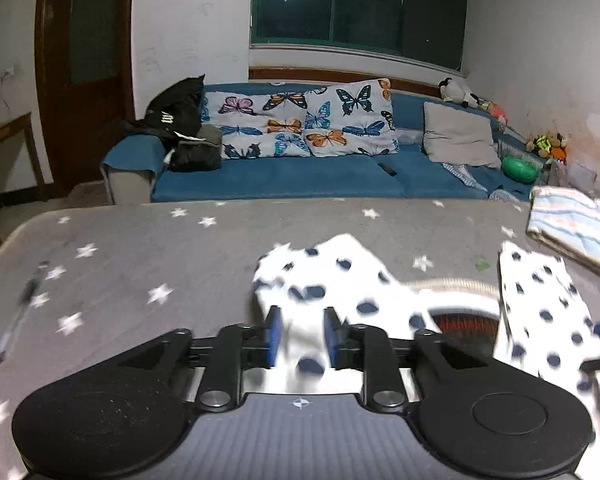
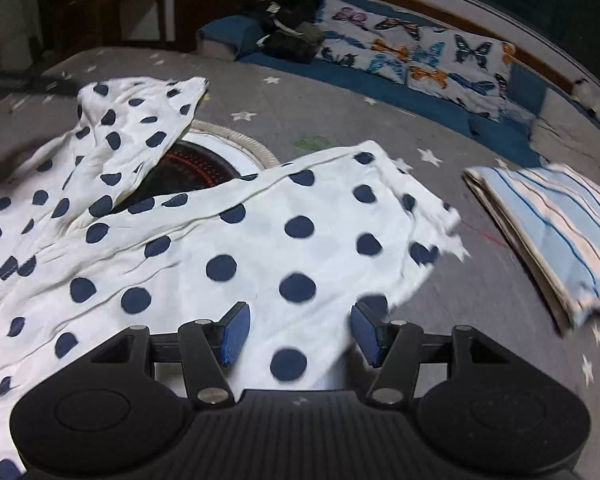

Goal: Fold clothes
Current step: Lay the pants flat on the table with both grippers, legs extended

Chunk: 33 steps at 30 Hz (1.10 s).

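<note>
White cloth with dark blue dots (image 2: 236,236) lies spread and wrinkled on the grey star-print table cover (image 1: 140,248), near its middle. One end of the cloth hangs over a round heater ring (image 2: 220,160) set into the table. One folded striped cloth (image 2: 556,232) sits alone by the right edge, well apart from the dotted one.

Left gripper (image 1: 300,338) has its blue pads (image 1: 274,336) a little apart with dotted cloth bunched up between them — I cannot tell if they are really squeezing it. Right gripper (image 2: 298,334) has its fingers spread wide, with the cloth lying flat between them and not pinched.

What could go wrong? The cloth may slip out of the left pads if they are loose. It may catch on the ring and drag. With only one end held, it could twist and fold up crooked. A pull to the right could bump the striped pile.

Counting — one dotted cloth, one striped folded cloth, one ring, two grippers, one pen (image 1: 18,320) near the left edge.
</note>
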Tool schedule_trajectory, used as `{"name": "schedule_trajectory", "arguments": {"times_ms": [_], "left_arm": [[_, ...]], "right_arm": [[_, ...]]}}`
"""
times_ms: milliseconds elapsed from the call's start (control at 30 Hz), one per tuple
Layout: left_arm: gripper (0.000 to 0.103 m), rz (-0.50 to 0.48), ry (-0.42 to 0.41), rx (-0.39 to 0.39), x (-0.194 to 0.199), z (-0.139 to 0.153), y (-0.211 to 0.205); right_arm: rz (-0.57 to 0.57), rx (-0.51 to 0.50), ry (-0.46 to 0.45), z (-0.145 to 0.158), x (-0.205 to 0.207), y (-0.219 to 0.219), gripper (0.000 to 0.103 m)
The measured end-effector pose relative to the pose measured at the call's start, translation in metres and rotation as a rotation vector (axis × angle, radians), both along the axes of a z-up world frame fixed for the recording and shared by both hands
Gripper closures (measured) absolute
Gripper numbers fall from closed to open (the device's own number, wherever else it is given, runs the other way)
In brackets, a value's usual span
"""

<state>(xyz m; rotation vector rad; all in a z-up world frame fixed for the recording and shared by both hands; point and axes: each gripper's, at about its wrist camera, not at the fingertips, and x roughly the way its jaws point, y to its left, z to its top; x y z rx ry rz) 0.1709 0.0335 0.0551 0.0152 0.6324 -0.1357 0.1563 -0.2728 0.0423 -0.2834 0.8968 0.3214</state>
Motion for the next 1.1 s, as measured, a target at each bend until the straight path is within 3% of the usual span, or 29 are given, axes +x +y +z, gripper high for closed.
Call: {"name": "schedule_trajectory", "arguments": {"times_ms": [367, 600, 733, 833, 967, 1100], "left_arm": [[0.048, 0.012, 0.075, 0.005, -0.127, -0.009, 0.014], [0.045, 0.028, 0.093, -0.004, -0.193, -0.013, 0.011], [0.046, 0.029, 0.126, -0.022, -0.213, -0.018, 0.011], [0.048, 0.024, 0.137, -0.037, -0.223, -0.023, 0.008], [0.074, 0.019, 0.170, -0.068, -0.226, -0.029, 0.005], [0.089, 0.003, 0.188, -0.082, -0.233, -0.031, 0.002]], "right_arm": [[0.055, 0.084, -0.027, 0.022, -0.082, 0.007, 0.044], [0.115, 0.151, -0.001, 0.029, -0.142, 0.017, 0.044], [0.161, 0.190, 0.063, 0.028, -0.175, 0.024, 0.045], [0.189, 0.256, 0.136, 0.026, -0.193, 0.028, 0.047], [0.211, 0.326, 0.203, 0.021, -0.203, 0.036, 0.048], [0.232, 0.366, 0.241, 0.015, -0.207, 0.046, 0.052]]}}
